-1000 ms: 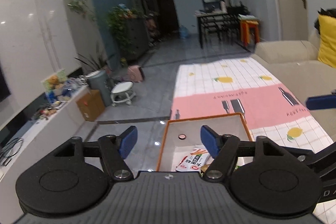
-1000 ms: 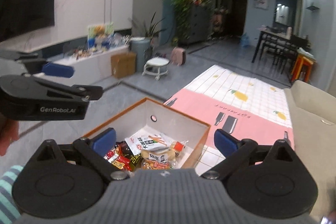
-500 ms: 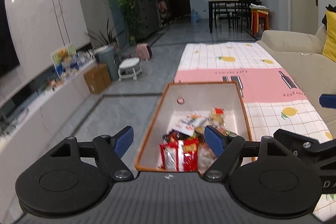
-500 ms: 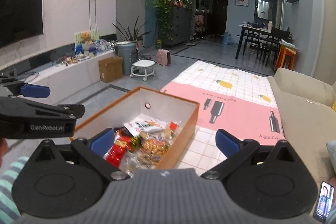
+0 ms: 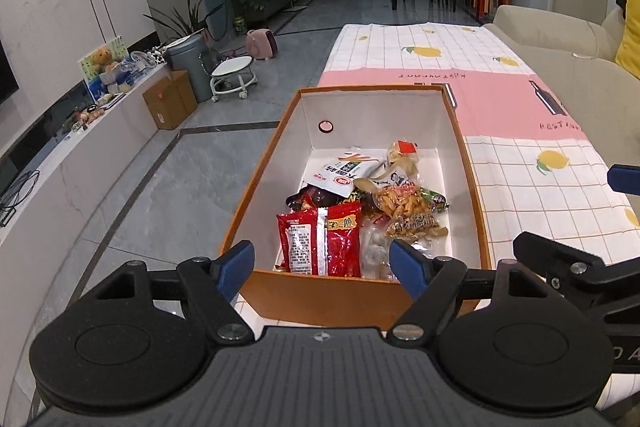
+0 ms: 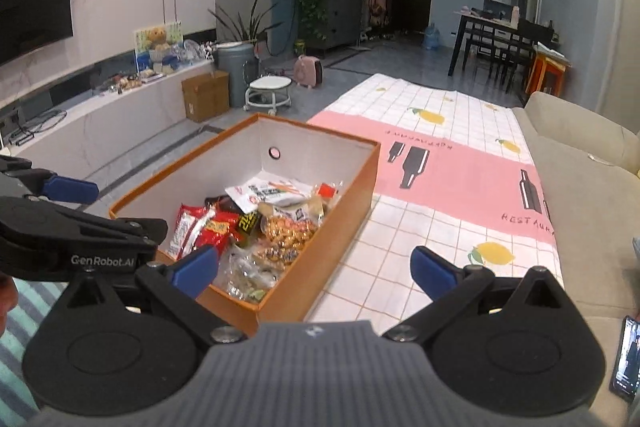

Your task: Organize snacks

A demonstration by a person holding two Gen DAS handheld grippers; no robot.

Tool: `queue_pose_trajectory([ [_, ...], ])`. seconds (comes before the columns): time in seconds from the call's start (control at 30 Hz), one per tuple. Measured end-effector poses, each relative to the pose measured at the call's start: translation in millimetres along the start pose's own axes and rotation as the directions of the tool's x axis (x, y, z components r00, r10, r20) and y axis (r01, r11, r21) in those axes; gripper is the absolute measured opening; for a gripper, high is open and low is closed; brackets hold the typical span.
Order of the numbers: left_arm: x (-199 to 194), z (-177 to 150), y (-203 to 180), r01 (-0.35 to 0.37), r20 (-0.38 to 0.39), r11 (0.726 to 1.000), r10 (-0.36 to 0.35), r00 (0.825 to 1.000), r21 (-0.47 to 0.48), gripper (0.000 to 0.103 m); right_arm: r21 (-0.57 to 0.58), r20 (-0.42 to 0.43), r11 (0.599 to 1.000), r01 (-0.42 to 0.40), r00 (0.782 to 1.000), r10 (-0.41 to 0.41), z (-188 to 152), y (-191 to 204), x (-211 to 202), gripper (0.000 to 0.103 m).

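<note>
Both sets of fingers spread wide, nothing held: left gripper [image 5: 322, 265] hangs over the near end of the orange box [image 5: 360, 301], right gripper [image 6: 314, 269] beside its corner. Inside, the snacks [image 5: 352, 211] lie heaped; crinkly, light, slippery-looking, best pinched by a sealed edge, like the red packet [image 5: 320, 243]. The box sits on a lemon-print cloth [image 6: 432, 219], sofa [image 6: 592, 187] alongside, living room beyond.

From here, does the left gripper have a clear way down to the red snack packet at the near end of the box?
Probably yes. The left gripper is open above the box's near end, the red snack packet lies on top, uncovered, and the box has no lid.
</note>
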State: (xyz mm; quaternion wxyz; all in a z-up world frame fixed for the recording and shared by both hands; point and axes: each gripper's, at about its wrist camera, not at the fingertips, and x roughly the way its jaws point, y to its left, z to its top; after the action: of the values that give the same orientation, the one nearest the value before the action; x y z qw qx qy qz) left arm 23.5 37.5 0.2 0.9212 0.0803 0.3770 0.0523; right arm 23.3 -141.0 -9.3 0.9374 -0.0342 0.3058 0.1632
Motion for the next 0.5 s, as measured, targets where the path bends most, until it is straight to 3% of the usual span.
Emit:
queue_pose_trajectory([
  [0.5,-0.2,0.8,1.5,0.009,-0.02,1.0,-0.009,1.0,0.0,0.09,0.007,-0.013,1.0,0.014,1.0,-0.014,-0.3,0.6,2.8,0.099],
])
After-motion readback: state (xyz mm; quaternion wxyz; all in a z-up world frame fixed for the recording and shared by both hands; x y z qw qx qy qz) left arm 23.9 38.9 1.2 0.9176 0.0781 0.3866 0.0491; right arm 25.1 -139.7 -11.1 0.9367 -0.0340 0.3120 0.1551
